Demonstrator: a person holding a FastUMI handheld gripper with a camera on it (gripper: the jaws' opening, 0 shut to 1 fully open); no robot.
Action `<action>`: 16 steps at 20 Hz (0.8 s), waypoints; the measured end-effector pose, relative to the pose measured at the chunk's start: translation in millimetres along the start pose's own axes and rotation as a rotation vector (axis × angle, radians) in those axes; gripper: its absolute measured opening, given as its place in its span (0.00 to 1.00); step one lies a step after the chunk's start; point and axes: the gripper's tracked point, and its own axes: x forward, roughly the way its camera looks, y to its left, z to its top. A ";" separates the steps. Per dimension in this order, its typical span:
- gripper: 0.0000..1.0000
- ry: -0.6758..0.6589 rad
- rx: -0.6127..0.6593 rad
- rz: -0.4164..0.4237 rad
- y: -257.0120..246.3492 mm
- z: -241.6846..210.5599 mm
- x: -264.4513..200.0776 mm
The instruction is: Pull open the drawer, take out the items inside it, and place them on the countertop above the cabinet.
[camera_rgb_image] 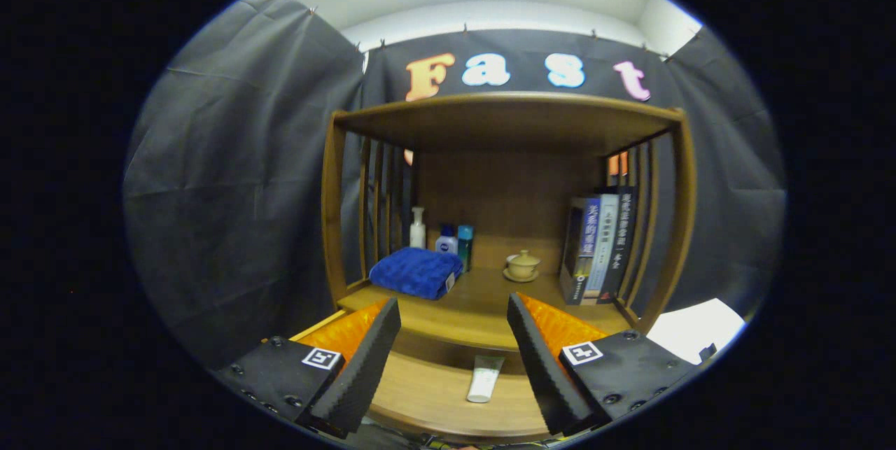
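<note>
**Drawer open, tube lying between spread fingers**

The gripper (453, 310) is spread wide and holds nothing. On the countertop (483, 296), a blue towel (414, 272) sits left, bare wood mid-way, a lidded cup (522, 265), then books (598, 247). Below its front edge, a white tube (484, 378) lies in the open drawer (420, 394).

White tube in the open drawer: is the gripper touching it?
Apart. The gripper view shows the gripper open, the white tube lying flat on the drawer floor between the fingers, with bare wood either side.

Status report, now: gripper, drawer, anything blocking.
Gripper open, holding nothing. Drawer pulled open, white tube lying inside between the fingers. Countertop already carries blue towel and lidded cup; middle bare.
</note>
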 end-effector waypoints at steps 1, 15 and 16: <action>0.99 0.073 -0.014 -0.001 -5.0 -15.4 15.7; 0.99 0.921 0.225 -0.096 -41.3 -232.5 89.4; 0.98 0.942 0.204 -0.108 -46.7 -240.9 90.4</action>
